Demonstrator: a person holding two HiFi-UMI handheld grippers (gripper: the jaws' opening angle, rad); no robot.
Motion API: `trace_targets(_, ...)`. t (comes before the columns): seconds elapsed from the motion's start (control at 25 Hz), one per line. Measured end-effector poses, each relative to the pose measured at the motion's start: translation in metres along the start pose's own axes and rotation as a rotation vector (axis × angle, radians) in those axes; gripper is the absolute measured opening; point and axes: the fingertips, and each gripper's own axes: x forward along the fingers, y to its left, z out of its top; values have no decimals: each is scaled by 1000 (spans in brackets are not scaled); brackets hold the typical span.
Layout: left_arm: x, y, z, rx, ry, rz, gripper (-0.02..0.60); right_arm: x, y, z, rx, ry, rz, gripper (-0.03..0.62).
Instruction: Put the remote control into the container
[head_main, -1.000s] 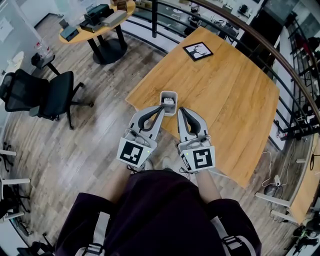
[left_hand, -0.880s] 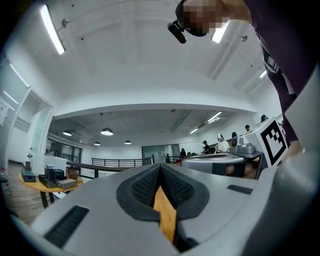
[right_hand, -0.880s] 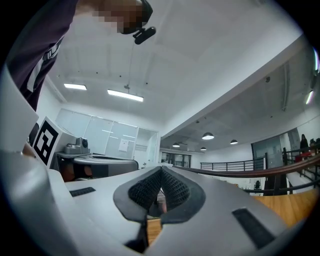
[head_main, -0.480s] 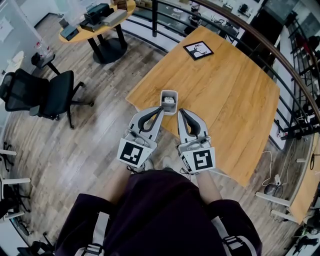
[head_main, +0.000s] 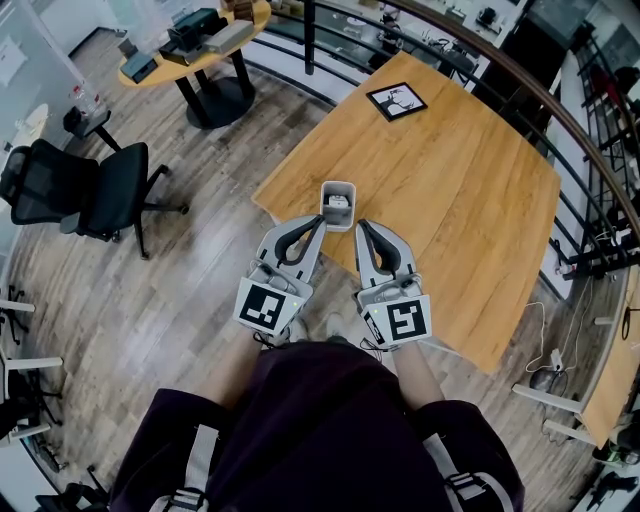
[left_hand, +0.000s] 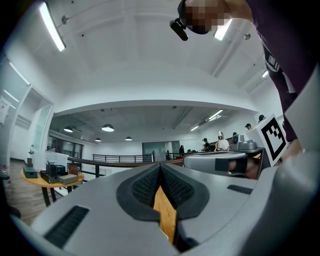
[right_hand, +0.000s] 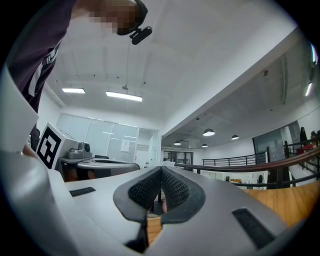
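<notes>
L gripper (left_hand: 160, 167) jaws pressed together; wood tabletop (left_hand: 165, 216) visible below; R gripper (left_hand: 212, 159) just beside.

Open-plan office: swivel chair (head_main: 100, 185), wooden table (head_main: 450, 190), mezzanine railing (head_main: 530, 90).

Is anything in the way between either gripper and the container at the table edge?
Nothing visible. The container stands open at the near edge of the table, just ahead of the shut, empty left gripper and right gripper. A small object, likely the remote control, already lies inside it.
</notes>
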Motion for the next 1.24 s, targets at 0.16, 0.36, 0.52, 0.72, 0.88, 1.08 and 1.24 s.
trace_targets(0.16, 1, 1, -2, 0, 2, 2, 12, 0, -1, -2, -2, 3, -1, 17)
trace_targets(0.36, 1, 8, -8, -7, 13, 13, 12, 1, -2, -4, -2, 2, -2, 17)
trace_targets(0.52, 3, 9, -9, -5, 14, 15, 12, 1, -5, -6, 1, 6, -7, 17)
trace_targets(0.72, 5, 7, -11, -7, 17, 14, 12, -1, -7, -9, 2, 8, -10, 17)
trace_targets(0.88, 4, 5, -19, 9, 60, 2, 12, -1, -9, -9, 2, 10, -12, 17)
trace_targets(1.08, 3, 5, -28, 19, 111, -5, 12, -2, -11, -10, 4, 9, -17, 17)
trace_targets(1.24, 6, 5, -20, 10, 66, 1, 12, -2, -12, -9, 8, 8, -21, 17)
